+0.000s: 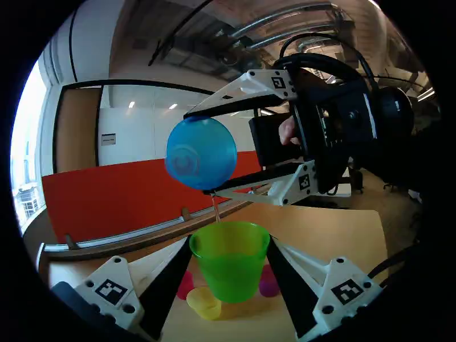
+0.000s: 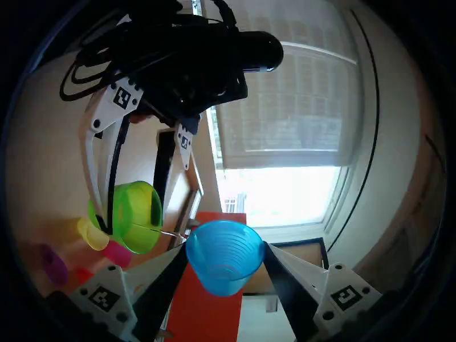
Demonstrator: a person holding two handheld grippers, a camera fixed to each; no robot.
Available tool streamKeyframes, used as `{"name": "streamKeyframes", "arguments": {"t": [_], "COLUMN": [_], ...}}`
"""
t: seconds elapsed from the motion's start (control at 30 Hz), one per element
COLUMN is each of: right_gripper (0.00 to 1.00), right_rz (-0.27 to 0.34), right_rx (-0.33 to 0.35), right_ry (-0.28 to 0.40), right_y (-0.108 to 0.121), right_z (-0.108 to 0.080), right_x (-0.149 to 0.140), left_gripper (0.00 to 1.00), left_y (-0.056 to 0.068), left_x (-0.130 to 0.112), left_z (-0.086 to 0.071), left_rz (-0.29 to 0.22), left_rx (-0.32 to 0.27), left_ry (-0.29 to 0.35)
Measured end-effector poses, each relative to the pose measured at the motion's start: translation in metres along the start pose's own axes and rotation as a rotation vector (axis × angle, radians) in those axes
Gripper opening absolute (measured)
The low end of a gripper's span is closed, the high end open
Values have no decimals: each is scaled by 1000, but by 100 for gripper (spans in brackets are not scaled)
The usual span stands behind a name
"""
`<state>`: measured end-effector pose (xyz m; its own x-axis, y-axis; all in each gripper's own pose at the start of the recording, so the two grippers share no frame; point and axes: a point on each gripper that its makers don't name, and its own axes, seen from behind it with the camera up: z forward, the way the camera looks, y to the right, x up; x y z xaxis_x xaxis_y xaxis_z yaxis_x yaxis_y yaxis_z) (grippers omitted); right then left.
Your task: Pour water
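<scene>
Closest up, the green cup (image 1: 231,265) stood upright, and the left tongs (image 1: 229,251) were clenched on it, one finger pressed to each side just under the rim. Above it hung the blue cup (image 1: 200,153), tipped over with its base turned toward the left gripper view's camera. The right tongs (image 1: 198,154) gripped that one, one finger on top and one beneath. A thin stream of water (image 1: 215,208) ran from the blue cup's lower lip straight down into the green cup's open mouth. A hand (image 1: 289,130) showed behind the right tongs, wrapped on the handle.

Over in the right gripper view, the blue cup sat squeezed between that device's own two fingers, and the stream crossed the short gap to the green cup just beside it.

Both cups were held above the counter (image 1: 330,228). Down there, under the green cup, sat three small cups: a yellow cup (image 1: 205,302) in the middle, a pink cup (image 1: 185,285) on one side and a purple cup (image 1: 268,280) on the other. An orange wall panel (image 1: 114,199) ran along behind the counter.
</scene>
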<state>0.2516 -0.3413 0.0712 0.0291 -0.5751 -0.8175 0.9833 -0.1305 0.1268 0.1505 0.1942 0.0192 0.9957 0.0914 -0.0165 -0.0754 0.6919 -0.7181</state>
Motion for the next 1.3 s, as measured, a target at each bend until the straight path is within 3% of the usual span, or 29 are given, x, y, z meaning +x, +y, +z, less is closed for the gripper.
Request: {"name": "streamKeyframes", "arguments": {"t": [1.3], "right_gripper": [94], "right_rz": [-63], "right_rx": [1], "right_ry": [-3], "right_y": [4], "right_z": [-6], "right_x": [9], "left_gripper": [89], "left_y": [-1], "left_x": [3], "left_z": [1], "left_rz": [-1], "left_rx": [3], "left_ry": [9]}}
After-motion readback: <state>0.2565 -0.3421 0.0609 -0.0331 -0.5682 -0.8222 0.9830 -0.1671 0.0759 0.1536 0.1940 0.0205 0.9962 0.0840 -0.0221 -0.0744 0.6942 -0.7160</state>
